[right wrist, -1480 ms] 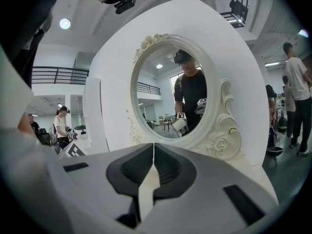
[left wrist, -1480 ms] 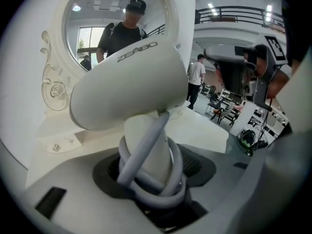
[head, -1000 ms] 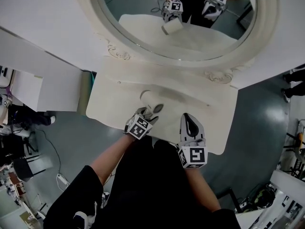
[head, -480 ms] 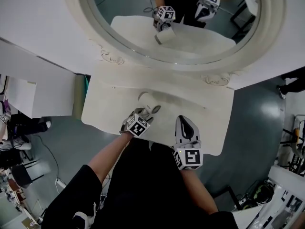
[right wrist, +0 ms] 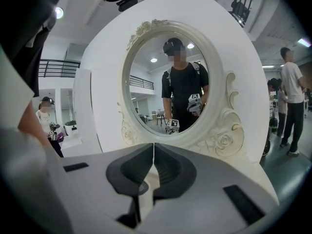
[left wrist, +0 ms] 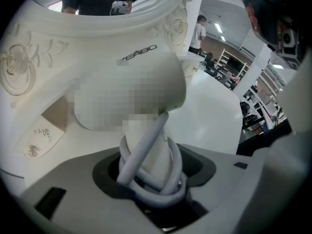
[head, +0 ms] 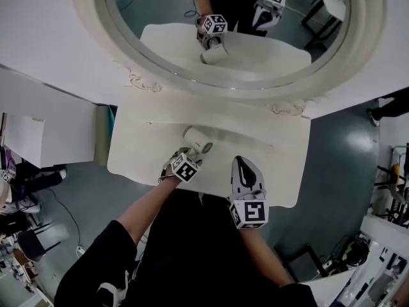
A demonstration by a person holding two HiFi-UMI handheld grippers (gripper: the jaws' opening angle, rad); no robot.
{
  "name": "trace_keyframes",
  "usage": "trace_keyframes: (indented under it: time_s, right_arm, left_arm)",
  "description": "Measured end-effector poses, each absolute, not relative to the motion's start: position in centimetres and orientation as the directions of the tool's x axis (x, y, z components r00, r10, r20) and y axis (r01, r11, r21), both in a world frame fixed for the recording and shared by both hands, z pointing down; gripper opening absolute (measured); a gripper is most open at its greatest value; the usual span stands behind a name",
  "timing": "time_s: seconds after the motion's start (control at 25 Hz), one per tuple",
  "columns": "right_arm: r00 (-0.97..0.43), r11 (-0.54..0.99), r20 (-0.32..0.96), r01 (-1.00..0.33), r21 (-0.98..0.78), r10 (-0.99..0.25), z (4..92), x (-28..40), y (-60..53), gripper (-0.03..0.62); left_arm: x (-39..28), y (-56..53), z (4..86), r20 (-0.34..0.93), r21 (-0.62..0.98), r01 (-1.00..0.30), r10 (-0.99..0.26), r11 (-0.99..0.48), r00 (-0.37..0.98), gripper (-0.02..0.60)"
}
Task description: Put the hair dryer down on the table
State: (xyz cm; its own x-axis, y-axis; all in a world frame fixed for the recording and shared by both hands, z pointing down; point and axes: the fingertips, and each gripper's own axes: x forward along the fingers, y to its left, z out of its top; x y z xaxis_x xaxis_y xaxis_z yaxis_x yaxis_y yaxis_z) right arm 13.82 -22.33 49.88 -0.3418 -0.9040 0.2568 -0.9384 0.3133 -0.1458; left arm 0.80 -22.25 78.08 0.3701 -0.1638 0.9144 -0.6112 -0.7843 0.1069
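A white hair dryer (head: 197,139) is over the front middle of the white dressing table (head: 281,146), barrel pointing right. My left gripper (head: 190,155) is shut on its handle. In the left gripper view the barrel (left wrist: 146,77) fills the middle, and the handle with its grey cord (left wrist: 146,179) wound round it sits between the jaws. Whether the dryer touches the tabletop I cannot tell. My right gripper (head: 242,163) hovers over the table's front edge to the right of the dryer. In the right gripper view it (right wrist: 154,155) is shut with nothing in it.
A big oval mirror in an ornate white frame (head: 128,75) stands at the back of the table and reflects both grippers and the dryer. A white cabinet (head: 38,126) stands to the left. Grey floor (head: 345,152) lies to the right, with a bystander (right wrist: 292,101) there.
The head view has shifted a little. The left gripper and the dryer stay over the same part of the table, and the right gripper keeps its place beside them.
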Motion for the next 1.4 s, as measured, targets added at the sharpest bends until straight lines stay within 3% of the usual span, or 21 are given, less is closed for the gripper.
trace_keyframes:
  time_s: [1.4]
  right_arm:
    - [-0.324,0.296,0.258,-0.944,-0.145,-0.91,50.7,16.2,-21.5,0.02]
  left_arm:
    - [0.5,-22.9,79.8,0.947,0.109,-0.613,-0.105,-0.782,0.302,0.261]
